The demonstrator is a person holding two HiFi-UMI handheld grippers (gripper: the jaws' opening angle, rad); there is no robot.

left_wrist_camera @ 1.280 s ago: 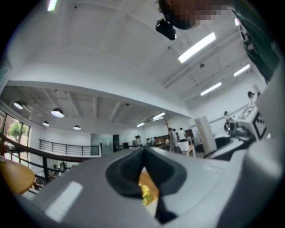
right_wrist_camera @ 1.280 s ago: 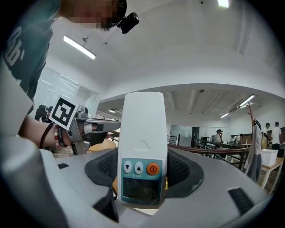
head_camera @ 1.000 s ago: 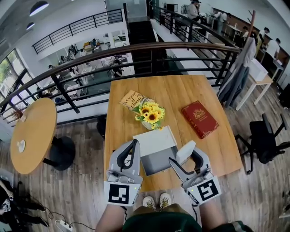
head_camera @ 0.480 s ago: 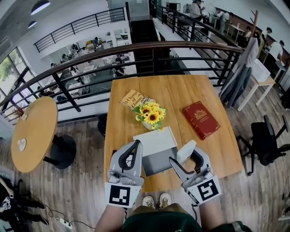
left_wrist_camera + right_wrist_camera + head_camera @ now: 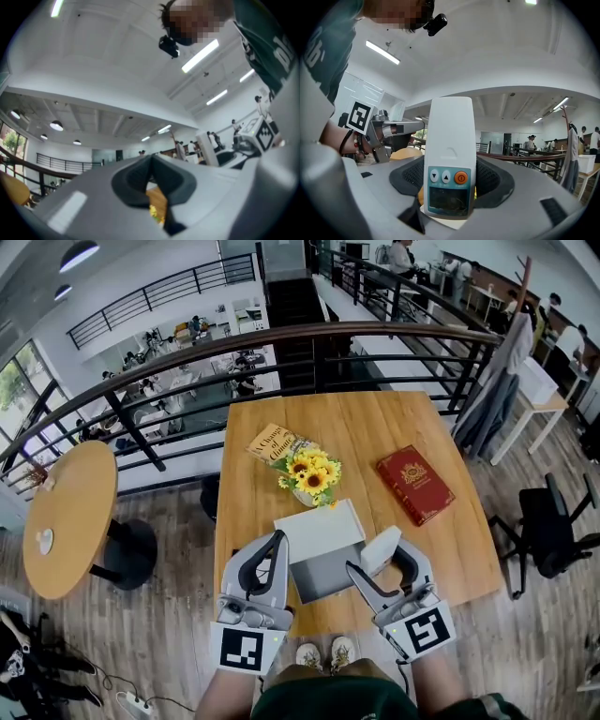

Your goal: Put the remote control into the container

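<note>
**Right gripper view: remote clamped, not yet in the box**

The white remote control stands upright between the two dark pads, its orange button and two arrow keys facing the camera. The right gripper is closed firmly on its lower end. In the head view the remote control hangs just beside the right rim of the open container, outside its grey hollow. The container's white lid lies back on the far side. The left gripper sits just beside the container's left wall, its jaw tips pressed together with nothing between them. Farther up the wooden table are sunflowers, a red book and a paperback.
</note>
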